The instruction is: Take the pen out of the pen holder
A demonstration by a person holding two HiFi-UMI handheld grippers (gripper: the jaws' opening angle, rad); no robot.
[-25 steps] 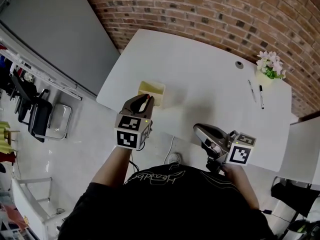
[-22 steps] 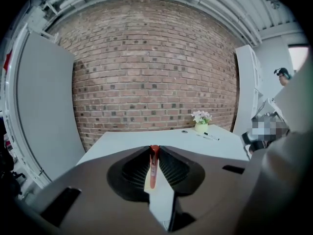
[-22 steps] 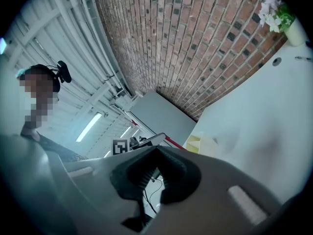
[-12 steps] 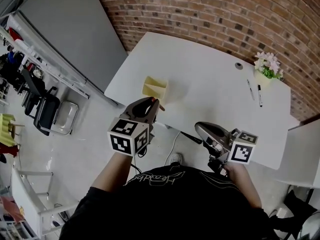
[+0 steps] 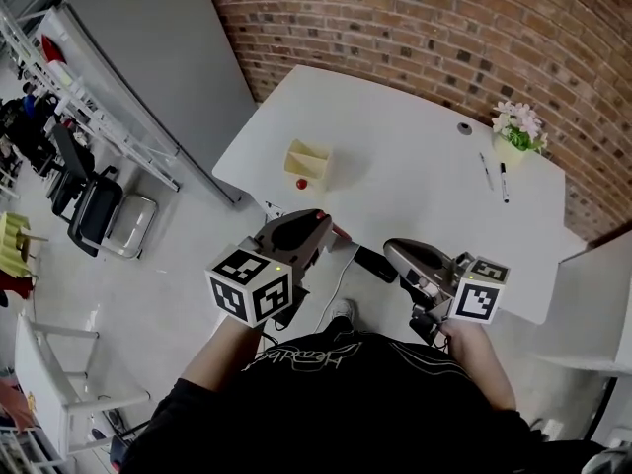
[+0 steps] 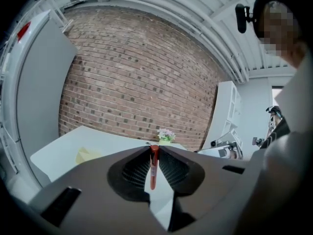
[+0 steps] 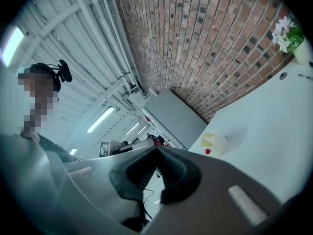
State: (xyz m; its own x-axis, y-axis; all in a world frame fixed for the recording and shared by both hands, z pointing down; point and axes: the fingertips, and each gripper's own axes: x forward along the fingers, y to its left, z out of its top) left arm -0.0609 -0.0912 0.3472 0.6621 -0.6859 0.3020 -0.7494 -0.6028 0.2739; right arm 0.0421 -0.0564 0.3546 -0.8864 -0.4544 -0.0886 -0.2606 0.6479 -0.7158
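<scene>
The left gripper (image 5: 318,223) has its jaws clamped on the red pen (image 6: 153,166), so it is out of the yellow pen holder (image 5: 306,159), which sits well beyond the jaws on the desk (image 5: 415,166); the right gripper (image 5: 393,251) has its jaws closed on nothing, seemingly unneeded

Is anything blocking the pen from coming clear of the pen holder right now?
Nothing visible. The red pen is clamped in the left hand-held gripper and is already out of the yellow pen holder. The holder stands apart on the white table, and only open air surrounds the pen.
</scene>
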